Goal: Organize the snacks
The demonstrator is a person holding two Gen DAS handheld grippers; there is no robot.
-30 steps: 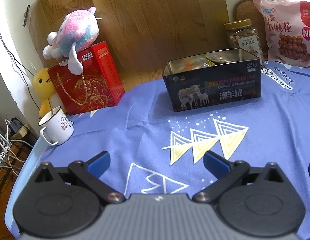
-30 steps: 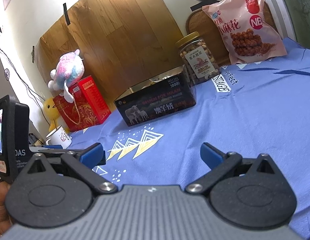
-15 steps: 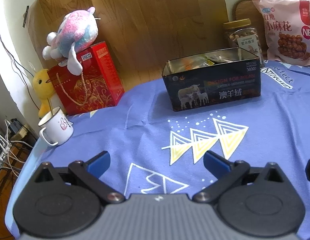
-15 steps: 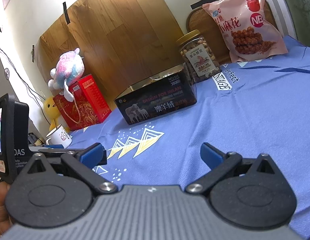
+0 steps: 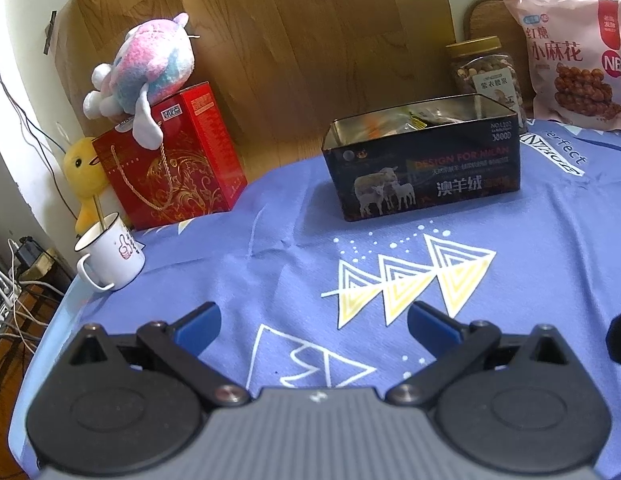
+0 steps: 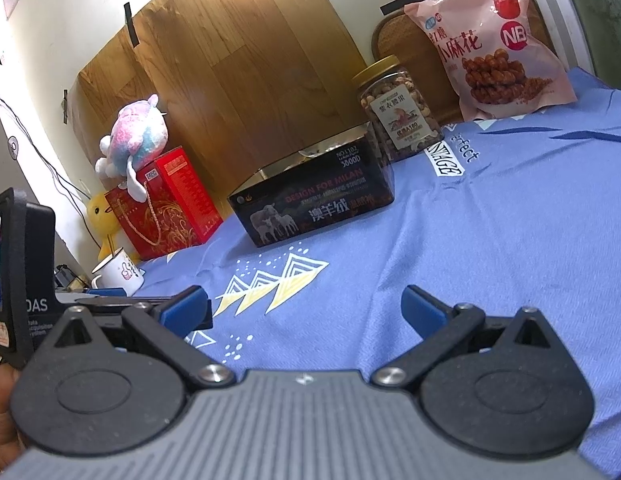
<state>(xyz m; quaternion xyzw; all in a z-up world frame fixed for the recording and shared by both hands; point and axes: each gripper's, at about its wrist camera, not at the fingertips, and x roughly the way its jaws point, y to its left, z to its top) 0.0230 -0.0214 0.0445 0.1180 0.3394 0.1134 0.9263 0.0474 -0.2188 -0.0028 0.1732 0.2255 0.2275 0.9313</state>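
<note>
The tin's contents are only partly visible over its rim; wrappers show, hard to identify. The jar stands half hidden behind it at 1 o'clock, the snack bag cut off at 2. Since a second ago the right view has crept closer. Both the left gripper and the right gripper gape wide, empty, above the cloth.

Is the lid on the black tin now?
No, the black tin stands open on the blue cloth, and the left wrist view shows snack packets inside past its bare rim.
</note>
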